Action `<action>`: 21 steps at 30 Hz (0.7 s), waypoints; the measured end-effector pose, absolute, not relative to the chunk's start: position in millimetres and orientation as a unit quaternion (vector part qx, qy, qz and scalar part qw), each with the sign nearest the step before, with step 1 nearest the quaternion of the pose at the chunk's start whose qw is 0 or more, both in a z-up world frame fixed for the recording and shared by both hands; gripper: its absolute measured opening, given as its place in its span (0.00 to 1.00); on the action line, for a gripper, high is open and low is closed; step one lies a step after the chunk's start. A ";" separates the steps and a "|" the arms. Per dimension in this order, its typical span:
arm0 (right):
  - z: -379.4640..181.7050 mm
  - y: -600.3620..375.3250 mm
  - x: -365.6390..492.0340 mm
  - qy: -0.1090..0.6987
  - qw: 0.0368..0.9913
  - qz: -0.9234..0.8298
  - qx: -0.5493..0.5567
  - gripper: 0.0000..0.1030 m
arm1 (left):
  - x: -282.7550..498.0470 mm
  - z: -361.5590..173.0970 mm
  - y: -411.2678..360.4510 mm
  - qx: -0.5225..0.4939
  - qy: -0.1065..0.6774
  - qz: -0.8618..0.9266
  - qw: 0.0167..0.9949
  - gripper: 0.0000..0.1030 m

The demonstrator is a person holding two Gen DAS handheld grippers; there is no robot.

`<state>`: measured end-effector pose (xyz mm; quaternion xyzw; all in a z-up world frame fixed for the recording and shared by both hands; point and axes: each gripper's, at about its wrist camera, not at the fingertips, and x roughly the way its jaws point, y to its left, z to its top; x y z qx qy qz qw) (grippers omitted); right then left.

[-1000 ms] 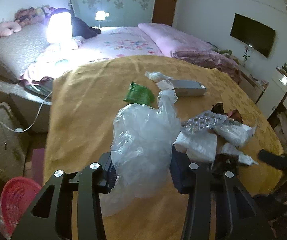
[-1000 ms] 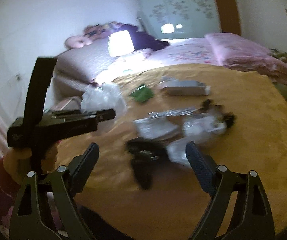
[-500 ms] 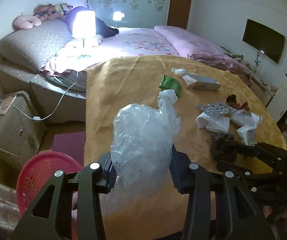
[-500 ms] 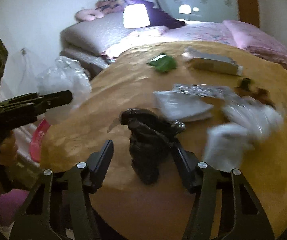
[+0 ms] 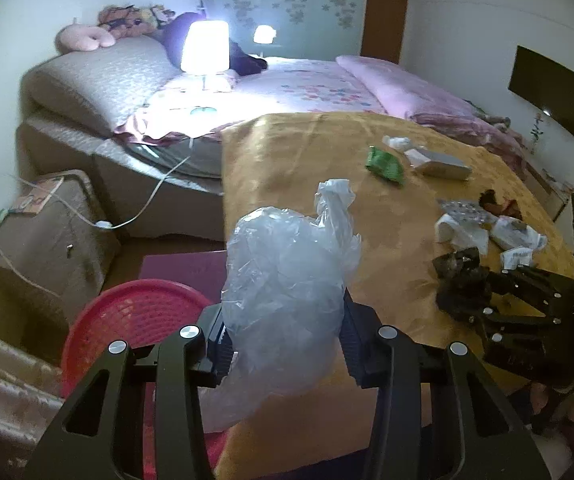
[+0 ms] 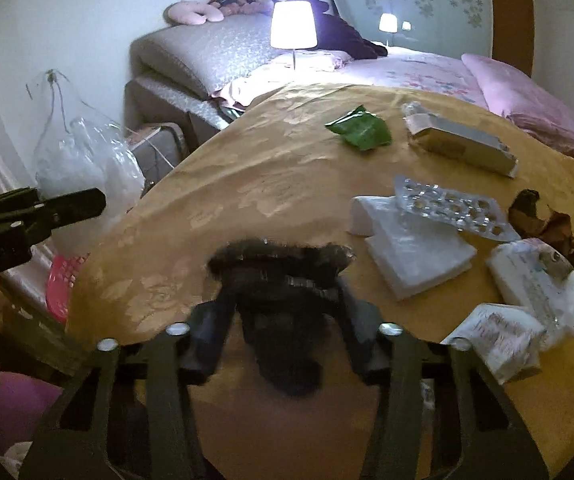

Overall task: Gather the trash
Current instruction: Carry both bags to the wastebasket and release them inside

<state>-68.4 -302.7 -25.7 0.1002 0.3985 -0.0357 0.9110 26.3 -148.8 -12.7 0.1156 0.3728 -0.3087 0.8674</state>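
Left wrist view, left to right. At the lower left of the frame sits a red basket (image 5: 135, 312) on the floor beside the table (image 5: 287, 152), which wears a mustard-yellow cloth. At lower centre my left gripper (image 5: 283, 344) is clamped on a crumpled clear plastic bag (image 5: 287, 276), which stands up between the pads and hides much of the table edge. At the right edge my right gripper (image 5: 463, 292) grips a black wad (image 5: 459, 272) low on the table.

Right wrist view, left to right. At the left edge the clear bag shows again in my left gripper, held off the table's rim above the basket. At lower centre my right gripper (image 6: 283, 312) has just been closing, and its pads now press on both sides of the black wad (image 6: 283, 276) (blurred here). Further right lie the remaining pieces of trash: a green wrapper (image 6: 361, 128) at upper centre, a long carton (image 6: 463, 144), a blister pack (image 6: 451, 208) resting on folded white tissues (image 6: 415, 252), and white packets (image 6: 527, 300) at the lower right.
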 end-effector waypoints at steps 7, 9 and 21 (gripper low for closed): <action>-17.1 -293.9 -60.7 0.393 0.914 -0.030 0.099 0.35 | 30.3 -9.2 -118.7 0.101 0.378 -0.275 0.878 0.41; -11.3 -289.3 -58.9 0.387 0.916 -0.022 0.099 0.35 | 29.9 -7.6 -108.8 0.095 0.378 -0.265 0.882 0.41; 20.3 -245.6 -35.5 0.365 0.924 0.057 0.095 0.35 | 41.1 -6.4 -49.5 0.057 0.394 -0.181 0.899 0.41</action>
